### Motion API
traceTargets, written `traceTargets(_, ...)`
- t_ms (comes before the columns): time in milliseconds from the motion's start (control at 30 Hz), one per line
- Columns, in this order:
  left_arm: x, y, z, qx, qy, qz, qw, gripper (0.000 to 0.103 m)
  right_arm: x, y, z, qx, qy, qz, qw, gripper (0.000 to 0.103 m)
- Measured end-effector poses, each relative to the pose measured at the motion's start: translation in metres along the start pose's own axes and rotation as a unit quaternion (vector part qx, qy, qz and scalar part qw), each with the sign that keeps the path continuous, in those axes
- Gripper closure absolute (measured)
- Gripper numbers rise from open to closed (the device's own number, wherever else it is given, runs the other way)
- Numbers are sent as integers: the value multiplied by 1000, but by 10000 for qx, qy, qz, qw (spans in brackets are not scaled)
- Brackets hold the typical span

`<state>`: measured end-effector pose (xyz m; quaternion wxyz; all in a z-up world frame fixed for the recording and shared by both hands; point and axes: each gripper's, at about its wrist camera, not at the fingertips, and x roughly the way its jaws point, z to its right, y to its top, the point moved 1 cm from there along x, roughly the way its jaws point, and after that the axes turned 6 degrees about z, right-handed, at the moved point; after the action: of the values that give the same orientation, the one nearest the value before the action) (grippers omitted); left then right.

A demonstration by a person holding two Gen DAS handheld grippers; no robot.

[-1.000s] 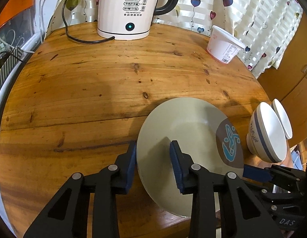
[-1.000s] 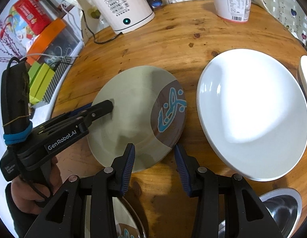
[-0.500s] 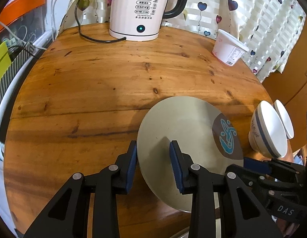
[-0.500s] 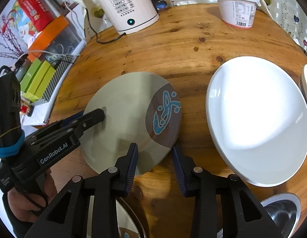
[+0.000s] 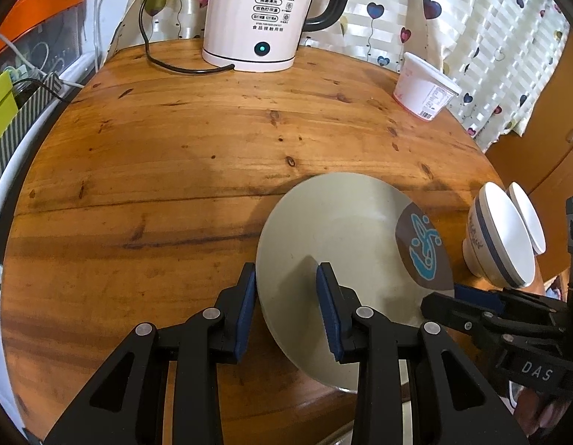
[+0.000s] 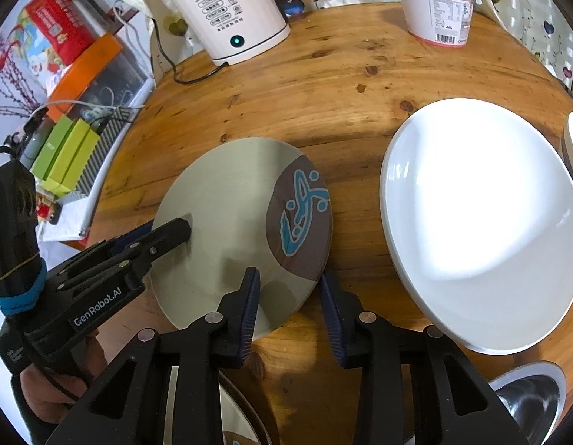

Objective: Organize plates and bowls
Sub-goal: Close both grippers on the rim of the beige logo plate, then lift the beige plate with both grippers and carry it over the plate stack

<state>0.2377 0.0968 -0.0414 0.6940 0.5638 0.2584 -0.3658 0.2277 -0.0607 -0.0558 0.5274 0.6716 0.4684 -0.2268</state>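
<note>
A beige plate with a brown patch and a blue fish drawing [image 5: 345, 244] [image 6: 242, 222] is held tilted above the round wooden table [image 5: 175, 148]. My left gripper [image 5: 286, 304] is shut on its left rim; it shows in the right wrist view [image 6: 175, 230]. My right gripper [image 6: 290, 304] is shut on the plate's near rim; it shows in the left wrist view [image 5: 446, 296]. A large white plate [image 6: 479, 222] lies on the table to the right. A white bowl with a blue stripe [image 5: 497, 233] and another white dish [image 5: 527, 218] stand at the right edge.
A white electric kettle [image 5: 264, 15] with a black cord stands at the back. A white plastic tub [image 5: 423, 89] [image 6: 434, 11] stands at the back right. A steel bowl [image 6: 527, 400] and another patterned dish [image 6: 234, 422] sit below the right gripper. Boxes and clutter lie left of the table.
Both grippers have drawn back and up with the beige plate between them, so the kettle and table show smaller and farther. The white plate has not moved.
</note>
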Motion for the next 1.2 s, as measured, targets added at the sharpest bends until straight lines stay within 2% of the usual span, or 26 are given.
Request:
traceTargets(333, -4, -1, -1, -42, 79, 69, 9999, 69, -2, 1, -2, -142, -26, 80, 9999, 75)
traceTargets(1200, -42, -4, 2, -110, 297, 241, 9992, 69, -24, 1, -18, -356, 157, 199, 9990, 75)
